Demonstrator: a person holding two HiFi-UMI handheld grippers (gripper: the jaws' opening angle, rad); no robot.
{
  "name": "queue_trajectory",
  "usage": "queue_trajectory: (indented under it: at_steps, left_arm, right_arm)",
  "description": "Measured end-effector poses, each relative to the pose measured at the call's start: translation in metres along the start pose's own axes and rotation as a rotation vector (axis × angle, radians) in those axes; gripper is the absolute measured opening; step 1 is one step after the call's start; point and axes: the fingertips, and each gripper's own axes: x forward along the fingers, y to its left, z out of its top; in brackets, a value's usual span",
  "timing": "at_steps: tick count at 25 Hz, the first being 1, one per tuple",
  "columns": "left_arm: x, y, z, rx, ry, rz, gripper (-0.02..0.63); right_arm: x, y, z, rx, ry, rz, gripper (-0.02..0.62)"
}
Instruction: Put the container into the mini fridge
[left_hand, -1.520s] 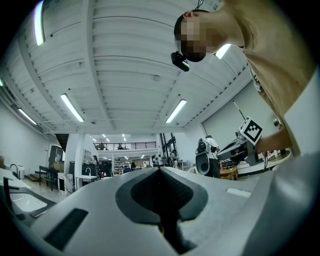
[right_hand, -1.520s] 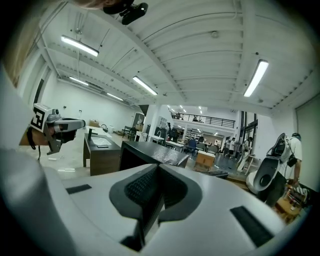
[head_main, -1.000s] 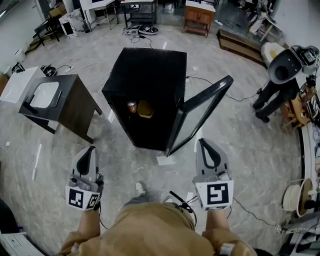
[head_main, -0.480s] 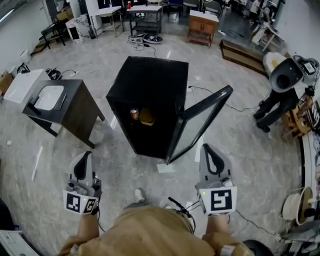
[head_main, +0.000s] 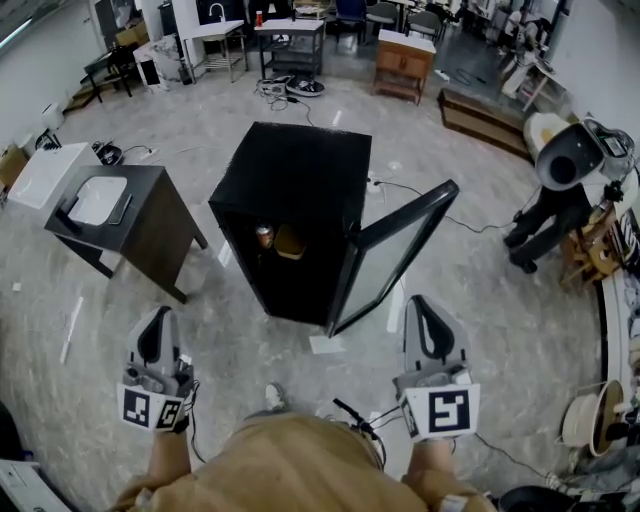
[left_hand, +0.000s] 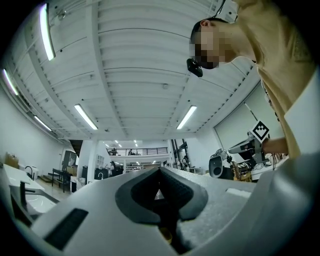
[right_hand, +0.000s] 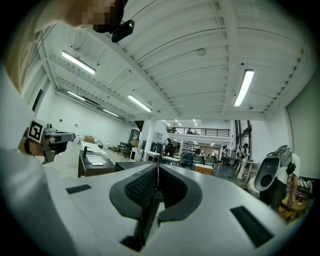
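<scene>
The black mini fridge (head_main: 300, 170) stands on the floor ahead with its glass door (head_main: 395, 255) swung open to the right. On an inner shelf sit a tan container (head_main: 291, 241) and a small can (head_main: 264, 237) to its left. My left gripper (head_main: 155, 315) and right gripper (head_main: 420, 303) hang low near the person's body, well short of the fridge. Both are shut and hold nothing. The left gripper view shows the left gripper (left_hand: 160, 170) with its jaws meeting, aimed at the ceiling. In the right gripper view the right gripper (right_hand: 158, 167) points level across the room.
A dark side table (head_main: 150, 225) with a white basin stands left of the fridge. A white robot (head_main: 570, 160) is at the right. A sheet of paper (head_main: 328, 344) and a cable (head_main: 440, 205) lie on the floor near the door.
Both grippers have drawn back toward the person, away from the fridge, and stayed shut. The fridge door and what is inside have not moved.
</scene>
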Motion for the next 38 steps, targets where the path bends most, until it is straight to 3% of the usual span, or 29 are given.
queue_trajectory:
  at_steps: [14, 20, 38]
  left_arm:
    - [0.000, 0.005, 0.008, -0.013, 0.000, 0.016, 0.000]
    - [0.007, -0.003, 0.013, -0.016, -0.003, -0.007, 0.000]
    - [0.003, 0.020, 0.022, 0.008, -0.010, 0.036, 0.000]
  right_arm:
    - [-0.031, -0.034, 0.003, 0.043, -0.026, -0.102, 0.003]
    - [-0.029, -0.036, 0.002, 0.062, -0.036, -0.106, 0.003]
    - [-0.007, -0.025, 0.006, 0.049, -0.019, -0.083, 0.002]
